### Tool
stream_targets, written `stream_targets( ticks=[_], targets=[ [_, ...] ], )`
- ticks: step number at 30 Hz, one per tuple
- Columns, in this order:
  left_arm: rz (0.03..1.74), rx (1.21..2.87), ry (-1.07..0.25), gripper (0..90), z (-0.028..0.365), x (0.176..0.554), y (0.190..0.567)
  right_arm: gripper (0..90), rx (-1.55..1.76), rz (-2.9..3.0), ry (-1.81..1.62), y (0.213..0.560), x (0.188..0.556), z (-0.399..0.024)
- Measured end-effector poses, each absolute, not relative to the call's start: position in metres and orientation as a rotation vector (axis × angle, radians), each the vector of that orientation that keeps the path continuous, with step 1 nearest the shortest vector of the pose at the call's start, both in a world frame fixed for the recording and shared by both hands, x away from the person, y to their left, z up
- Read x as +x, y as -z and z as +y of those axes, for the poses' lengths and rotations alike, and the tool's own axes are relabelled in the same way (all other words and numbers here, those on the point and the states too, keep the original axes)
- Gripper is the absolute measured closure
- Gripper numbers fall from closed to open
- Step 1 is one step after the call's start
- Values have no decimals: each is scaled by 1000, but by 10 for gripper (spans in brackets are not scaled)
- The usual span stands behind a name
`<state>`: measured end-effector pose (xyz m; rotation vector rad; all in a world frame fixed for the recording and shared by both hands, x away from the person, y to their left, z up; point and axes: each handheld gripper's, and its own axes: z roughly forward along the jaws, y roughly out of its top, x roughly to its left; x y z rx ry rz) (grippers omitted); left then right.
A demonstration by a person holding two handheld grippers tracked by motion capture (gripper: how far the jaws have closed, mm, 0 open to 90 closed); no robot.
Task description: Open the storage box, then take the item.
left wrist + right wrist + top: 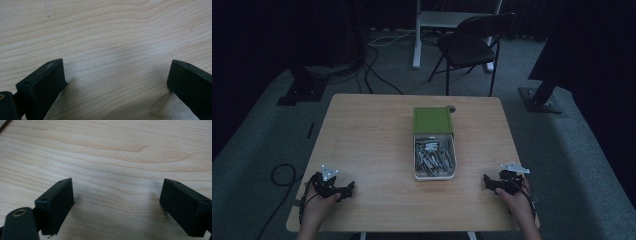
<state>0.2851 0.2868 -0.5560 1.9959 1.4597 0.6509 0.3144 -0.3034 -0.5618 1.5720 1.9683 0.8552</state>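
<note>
Left gripper [343, 191] rests by counter's [362, 135] near-left corner, right gripper [492, 183] near-right — jaws wide apart, holding nothing | tray of metal parts [434, 159] mid-counter, green lid [432, 120] slid back | approach squarely — pinch one piece.

**Camera positions relative to the table**

High view: above the table's [362, 130] near edge, facing forward and down, far off. Left gripper view: close over the tabletop [107, 37], facing down. Right gripper view: likewise [112, 157]. Shared: the tabletop.
</note>
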Motion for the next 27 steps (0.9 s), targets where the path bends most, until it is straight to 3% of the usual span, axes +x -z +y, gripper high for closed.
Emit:
stream_targets(
  ticks=[3, 27],
  targets=[
    [1477, 1987, -604, 24, 289, 288, 556, 115, 1573, 1965, -853, 562, 315, -303],
    [1500, 1972, -614, 23, 285, 291, 556, 131, 1585, 1945, -849, 561, 314, -302]
  ],
)
